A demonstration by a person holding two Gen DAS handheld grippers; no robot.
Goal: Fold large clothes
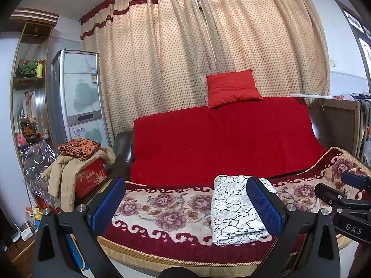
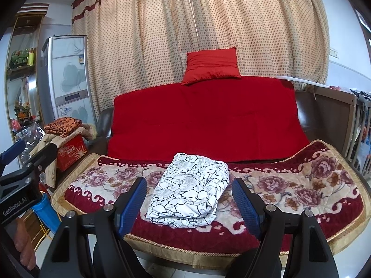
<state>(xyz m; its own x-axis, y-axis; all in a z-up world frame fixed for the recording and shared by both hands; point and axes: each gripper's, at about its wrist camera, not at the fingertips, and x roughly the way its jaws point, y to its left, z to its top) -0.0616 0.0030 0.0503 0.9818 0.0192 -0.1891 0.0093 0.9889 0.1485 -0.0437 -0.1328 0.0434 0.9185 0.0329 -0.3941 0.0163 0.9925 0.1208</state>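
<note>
The sofa (image 2: 208, 125) carries a floral blanket (image 2: 301, 185), and on it, near the front edge, lies the cloth (image 2: 190, 192), folded into a bundle. Its long axis runs away from you, leaning slightly right. Your right tool (image 2: 189, 202) faces it directly, fingers wide apart and empty. Your left tool (image 1: 185, 205), also apart, has it toward its right finger (image 1: 264, 206), so I judge the right one nearer.

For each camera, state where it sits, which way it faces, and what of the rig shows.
Left wrist: on the left gripper, facing the sofa; the right gripper shows at the right edge.
Right wrist: on the right gripper, facing the sofa; the left gripper shows at left.
Shared: folded white cloth, red pillow, curtain.
</note>
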